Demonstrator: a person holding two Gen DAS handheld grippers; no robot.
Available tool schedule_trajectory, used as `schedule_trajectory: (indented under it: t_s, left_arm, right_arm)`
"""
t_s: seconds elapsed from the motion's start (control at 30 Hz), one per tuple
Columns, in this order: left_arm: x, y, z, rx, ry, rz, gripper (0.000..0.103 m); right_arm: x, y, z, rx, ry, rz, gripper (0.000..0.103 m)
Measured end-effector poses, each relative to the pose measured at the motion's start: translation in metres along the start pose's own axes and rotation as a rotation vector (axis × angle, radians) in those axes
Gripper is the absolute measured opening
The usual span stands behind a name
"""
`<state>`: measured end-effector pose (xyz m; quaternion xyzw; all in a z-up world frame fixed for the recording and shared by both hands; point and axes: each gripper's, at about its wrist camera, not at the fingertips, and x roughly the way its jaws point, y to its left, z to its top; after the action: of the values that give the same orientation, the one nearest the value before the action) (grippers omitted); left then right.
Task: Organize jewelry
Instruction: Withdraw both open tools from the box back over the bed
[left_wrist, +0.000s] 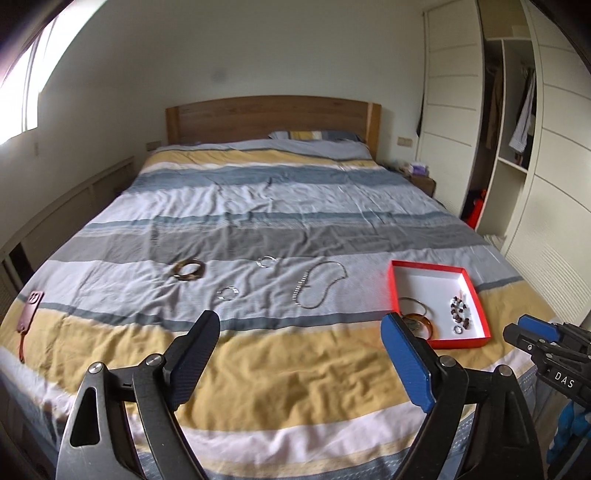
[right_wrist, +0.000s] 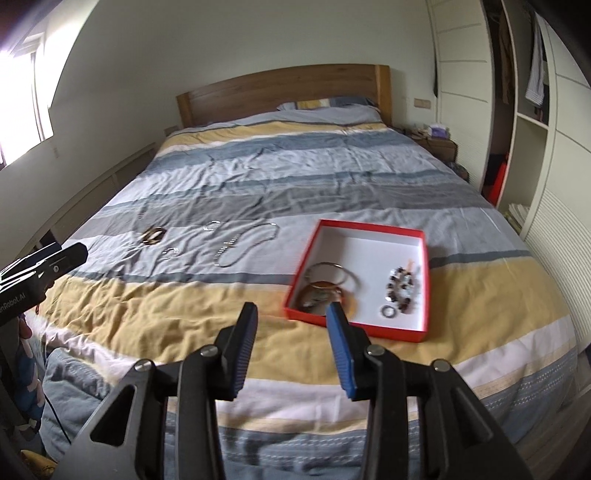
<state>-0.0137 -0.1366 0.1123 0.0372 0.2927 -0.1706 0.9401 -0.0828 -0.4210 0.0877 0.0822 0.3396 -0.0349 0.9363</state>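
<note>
On the striped duvet (left_wrist: 258, 206) of a wooden-headboard bed, a shallow red box (right_wrist: 317, 240) with a white floor sat near the foot, toward the wardrobe side. Inside it lay thin metal bangles (right_wrist: 330, 275) over an amber-brown bangle (left_wrist: 424, 320) at the near left corner, a dark beaded bracelet (right_wrist: 400, 286) along the right wall, and a small ring (right_wrist: 388, 312) just in front of the beads. Loose on the cover, well apart from the box, lay a chain necklace (left_wrist: 321, 282) in an open loop, two small clear rings (left_wrist: 228, 292) (left_wrist: 266, 261), and a brown mottled bangle (left_wrist: 189, 270) farthest left. A brown phone case (left_wrist: 31, 306) rested near the left edge of the bed. Both tools hovered above the yellow band at the foot: the left gripper (left_wrist: 301, 343) had its jaws spread wide and gripped nothing, and the right gripper (right_wrist: 291, 332) stood parted more narrowly, also holding nothing, just short of the box's near edge
</note>
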Motion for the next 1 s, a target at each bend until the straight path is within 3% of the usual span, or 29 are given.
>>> schedule_trajectory:
  t_s: [0.4, 0.67, 1.0]
  left_arm:
    - [-0.048, 0.052, -0.026, -0.065, -0.069, 0.069, 0.092]
    - [-0.066, 0.070, -0.040, -0.054, -0.128, 0.135, 0.093]
    - [-0.054, 0.083, -0.044, -0.071, -0.074, 0.138, 0.093]
  right_arm:
    - [-0.023, 0.061, -0.015, -0.046, -0.022, 0.055, 0.038]
    - [-0.032, 0.076, -0.019, -0.049, -0.037, 0.087, 0.043]
    - [-0.026, 0.076, -0.023, -0.043, -0.027, 0.083, 0.044]
